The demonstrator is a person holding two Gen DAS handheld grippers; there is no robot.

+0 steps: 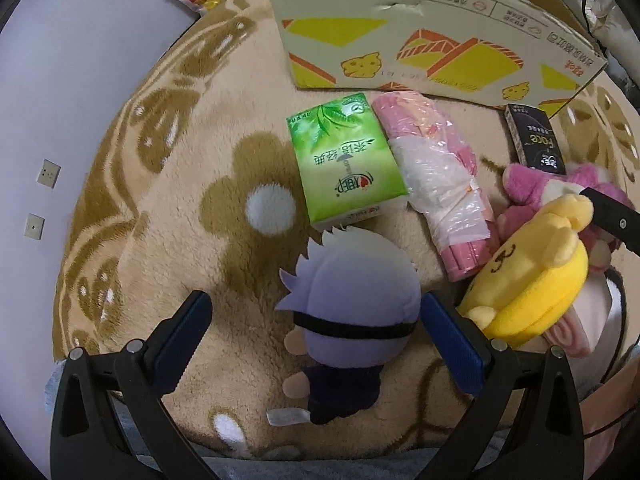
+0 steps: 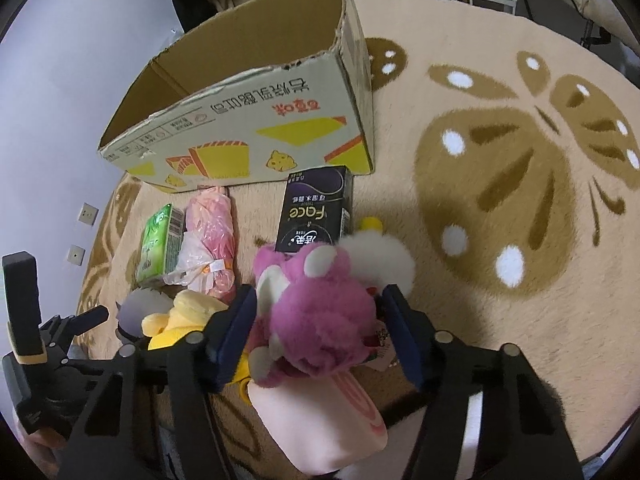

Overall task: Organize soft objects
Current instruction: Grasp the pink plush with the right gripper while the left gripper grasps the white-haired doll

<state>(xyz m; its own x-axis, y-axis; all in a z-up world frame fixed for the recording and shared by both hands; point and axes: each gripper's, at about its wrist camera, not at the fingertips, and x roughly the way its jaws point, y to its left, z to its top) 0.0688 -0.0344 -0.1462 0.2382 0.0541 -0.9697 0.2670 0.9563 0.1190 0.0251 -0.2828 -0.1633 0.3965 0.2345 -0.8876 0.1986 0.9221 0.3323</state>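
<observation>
A purple-haired plush doll (image 1: 352, 308) lies on the rug between the open fingers of my left gripper (image 1: 320, 332); the pads stand apart from it. My right gripper (image 2: 316, 332) straddles a pink plush bear (image 2: 320, 320), fingers close on both sides, seemingly pressing its fur. A yellow plush dog (image 1: 532, 280) lies beside it, also in the right wrist view (image 2: 180, 316). A green tissue pack (image 1: 344, 160), a pink bundle in plastic (image 1: 440, 176) and a black tissue box (image 2: 316, 212) lie before an open cardboard box (image 2: 240, 120).
A round beige rug with brown flowers (image 2: 500, 200) covers the floor. A pink-white soft pack (image 2: 324, 420) lies under the bear. A white plush (image 2: 384, 256) sits behind the bear. Wall sockets (image 1: 48, 174) are at left. Clutter stands behind the box.
</observation>
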